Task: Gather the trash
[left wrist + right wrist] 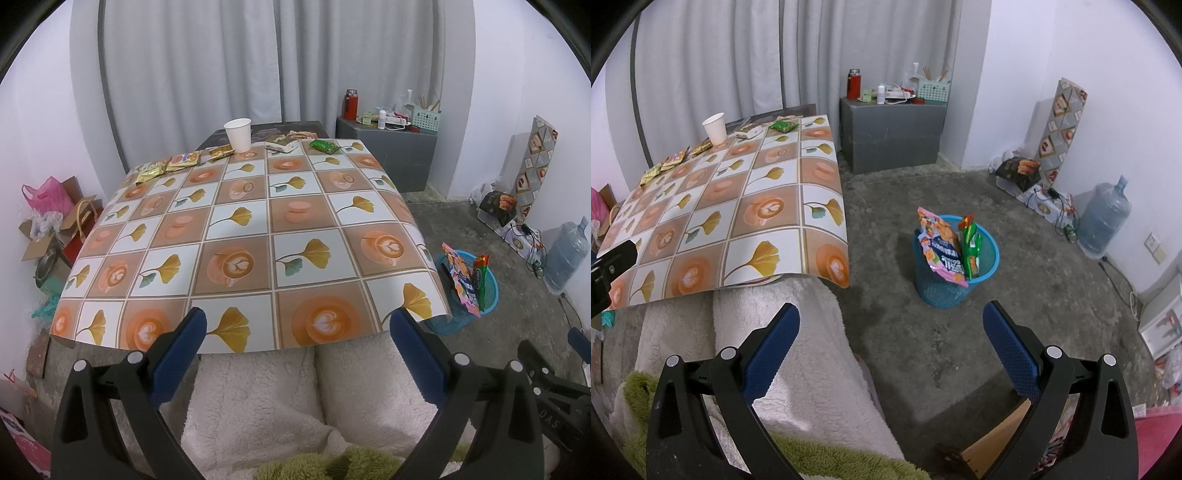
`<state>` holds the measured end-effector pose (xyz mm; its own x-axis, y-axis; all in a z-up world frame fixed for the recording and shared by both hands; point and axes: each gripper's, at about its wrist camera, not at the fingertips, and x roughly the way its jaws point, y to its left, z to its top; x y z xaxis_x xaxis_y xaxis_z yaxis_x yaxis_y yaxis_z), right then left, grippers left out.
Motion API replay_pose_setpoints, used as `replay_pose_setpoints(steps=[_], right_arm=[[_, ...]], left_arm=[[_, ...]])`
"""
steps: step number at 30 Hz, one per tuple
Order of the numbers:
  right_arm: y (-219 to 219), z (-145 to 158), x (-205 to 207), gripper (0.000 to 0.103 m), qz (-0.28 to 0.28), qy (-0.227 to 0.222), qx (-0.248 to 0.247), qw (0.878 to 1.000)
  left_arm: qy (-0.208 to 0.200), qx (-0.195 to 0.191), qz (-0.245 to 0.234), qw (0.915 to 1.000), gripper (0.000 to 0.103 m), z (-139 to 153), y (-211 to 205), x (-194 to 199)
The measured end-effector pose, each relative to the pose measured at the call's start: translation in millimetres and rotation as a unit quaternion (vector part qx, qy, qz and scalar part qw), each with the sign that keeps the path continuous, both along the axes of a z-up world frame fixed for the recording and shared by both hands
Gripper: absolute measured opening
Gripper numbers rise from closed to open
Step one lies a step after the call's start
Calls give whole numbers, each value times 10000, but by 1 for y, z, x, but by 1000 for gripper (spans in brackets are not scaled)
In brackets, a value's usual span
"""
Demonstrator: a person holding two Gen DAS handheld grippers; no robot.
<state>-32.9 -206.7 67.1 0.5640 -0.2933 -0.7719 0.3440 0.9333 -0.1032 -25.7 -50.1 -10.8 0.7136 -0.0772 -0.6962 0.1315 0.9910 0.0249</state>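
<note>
A white paper cup (238,134) (715,128) stands at the far edge of the patterned table (236,236) (731,206). Beside it lie gold snack wrappers (149,172) (652,173), an orange packet (183,161), a small box (282,144) and a green wrapper (324,146) (783,126). A blue mesh trash basket (955,260) (467,291) on the floor right of the table holds a pink bag (940,245) and a green-red packet (971,245). My left gripper (297,326) is open above the table's near edge. My right gripper (892,323) is open over the floor near the basket. Both hold nothing.
A person's legs in white fleece (314,398) (783,350) sit below both grippers. A grey cabinet (890,134) with a red flask stands behind. A water jug (1104,218), boxes and cables line the right wall. Cardboard boxes and a pink bag (48,199) lie left of the table.
</note>
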Motion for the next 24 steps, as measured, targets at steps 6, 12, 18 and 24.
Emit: replay_pose_setpoints(steps=[6, 12, 18, 24], right_arm=[[0, 0, 0, 95, -3, -4, 8, 10000], [0, 0, 0, 95, -5, -3, 6, 10000], [0, 0, 0, 95, -8, -8, 5, 10000], [1, 0, 0, 95, -12, -9, 9, 10000]], left_arm=[[-9, 7, 8, 10000, 97, 0, -1, -1], [-4, 4, 14, 10000, 97, 0, -2, -1], [-2, 6, 9, 10000, 97, 0, -1, -1], [-7, 11, 10, 10000, 97, 0, -2, -1]])
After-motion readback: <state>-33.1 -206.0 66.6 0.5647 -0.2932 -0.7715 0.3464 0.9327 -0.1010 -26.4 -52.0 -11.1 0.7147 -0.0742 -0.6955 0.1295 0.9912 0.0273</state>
